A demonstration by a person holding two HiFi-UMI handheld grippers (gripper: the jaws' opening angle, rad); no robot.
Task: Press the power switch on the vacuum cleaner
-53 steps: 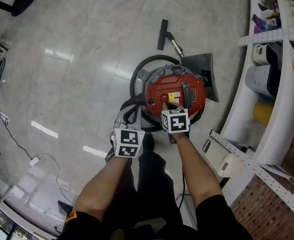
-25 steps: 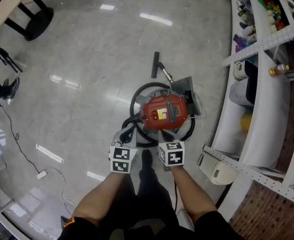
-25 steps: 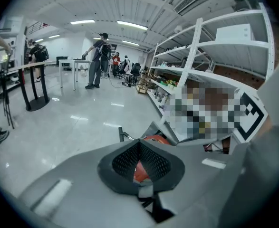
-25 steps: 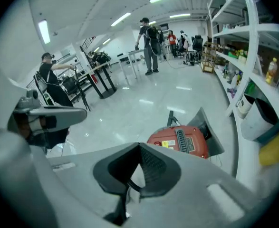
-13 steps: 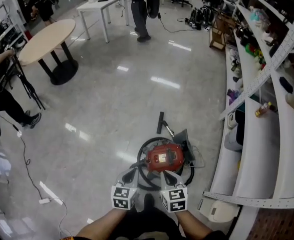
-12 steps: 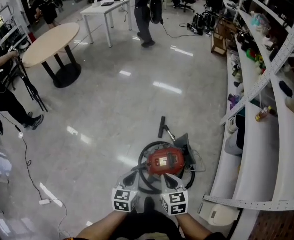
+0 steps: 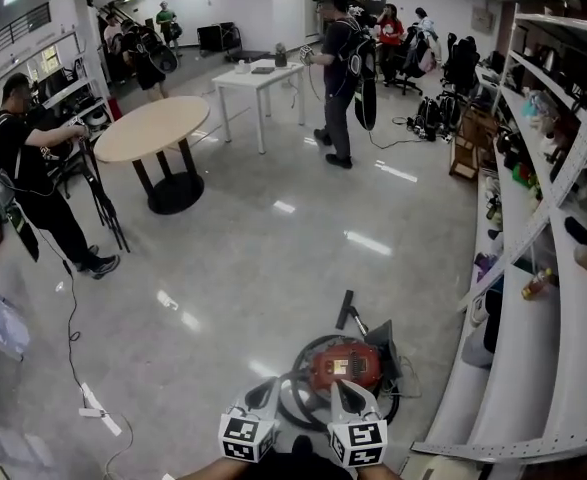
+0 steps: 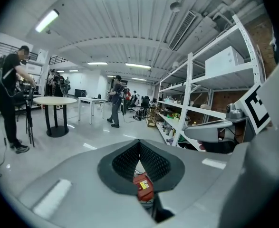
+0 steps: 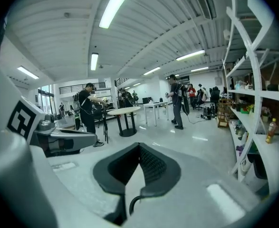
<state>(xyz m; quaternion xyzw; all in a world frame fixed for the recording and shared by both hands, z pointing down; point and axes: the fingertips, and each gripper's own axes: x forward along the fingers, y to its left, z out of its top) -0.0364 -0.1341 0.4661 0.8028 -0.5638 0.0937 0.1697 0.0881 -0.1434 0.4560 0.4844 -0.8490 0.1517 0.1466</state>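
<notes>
The red vacuum cleaner (image 7: 345, 365) sits on the floor, ringed by its black hose, with its floor nozzle (image 7: 345, 311) lying beyond it. My left gripper (image 7: 271, 384) and right gripper (image 7: 338, 388) are at the bottom of the head view, held above the vacuum's near side and apart from it. Both are shut with nothing in them. In the left gripper view, the left gripper (image 8: 139, 144) has its tips together, and the vacuum (image 8: 143, 188) shows through the gap below them. The right gripper (image 9: 139, 148) likewise has its tips touching, with a black hose (image 9: 131, 204) showing beneath.
Metal shelving (image 7: 563, 298) loaded with items runs along the right. A round table (image 7: 153, 128) and a white table (image 7: 263, 73) stand further back, with several people around them. A cable (image 7: 78, 368) trails over the glossy floor at the left.
The right gripper has drawn back from the vacuum's top. The head view has tilted up from the floor and now takes in the whole room. Both grippers stay shut.
</notes>
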